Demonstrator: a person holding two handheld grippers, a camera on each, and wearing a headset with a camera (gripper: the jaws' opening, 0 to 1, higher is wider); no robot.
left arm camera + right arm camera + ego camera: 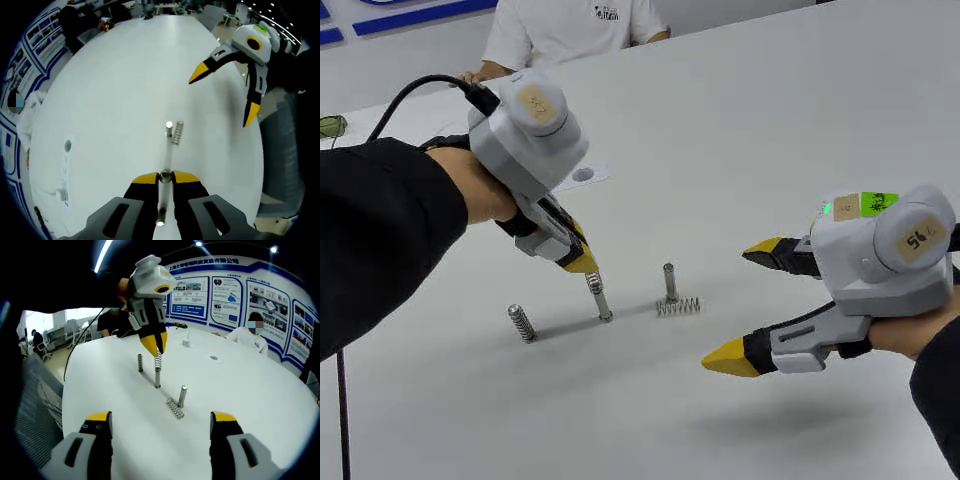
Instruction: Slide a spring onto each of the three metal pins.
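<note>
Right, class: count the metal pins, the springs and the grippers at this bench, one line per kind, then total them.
Metal pins: 3 (left pin, middle pin, right pin)
Springs: 3 (left spring, middle spring, loose spring)
Grippers: 2 (left gripper, right gripper)
Total: 8

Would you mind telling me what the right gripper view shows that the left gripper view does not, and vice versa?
Right gripper view: a spring-fitted pin, and the left gripper clamping the held spring atop the middle pin. Left gripper view: the right gripper, jaws wide open. Both: the bare pin with the loose spring lying beside it.
</note>
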